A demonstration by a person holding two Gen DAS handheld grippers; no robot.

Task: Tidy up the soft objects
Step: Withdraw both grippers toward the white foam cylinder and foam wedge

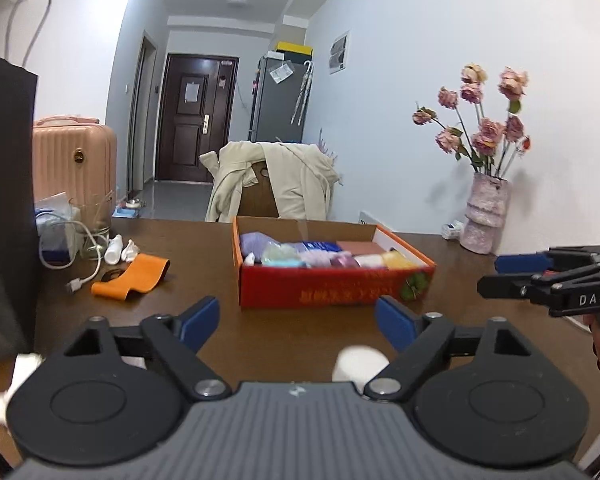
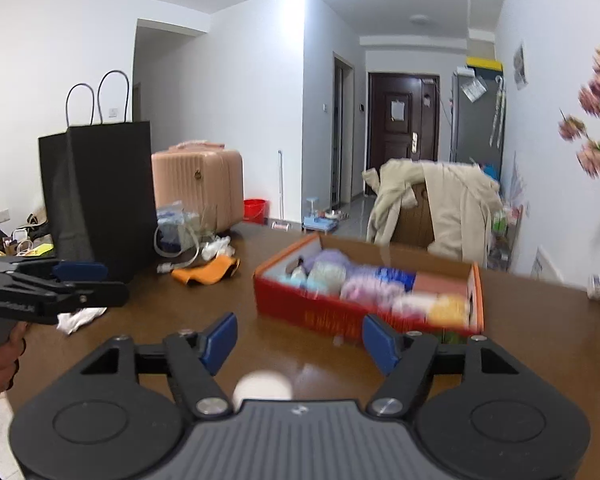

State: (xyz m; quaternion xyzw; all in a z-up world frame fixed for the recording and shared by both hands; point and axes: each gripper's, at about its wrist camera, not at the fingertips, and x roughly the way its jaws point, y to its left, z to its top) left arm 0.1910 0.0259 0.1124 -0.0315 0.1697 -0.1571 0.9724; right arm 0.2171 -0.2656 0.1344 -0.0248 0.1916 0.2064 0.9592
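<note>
Table (image 1: pixel 204 264): glossy brown wood. Box (image 1: pixel 332 292): red cardboard. Bag (image 2: pixel 100 196): matt black paper. Coat (image 1: pixel 300 184): beige cloth.

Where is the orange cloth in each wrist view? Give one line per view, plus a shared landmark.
Left wrist: the orange cloth lies on the table at left, left of the red box.
Right wrist: orange cloth sits left of centre, beside the black paper bag.
Shared landmark: the pink suitcase.

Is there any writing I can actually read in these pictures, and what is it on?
"DAS": white letters on the side of the right gripper, seen from the left wrist camera.
Gold print on the front of the red box: too blurred to read.
Lettering on the left gripper in the right wrist view: too blurred.
Papers on the door and fridge: too small.
</note>
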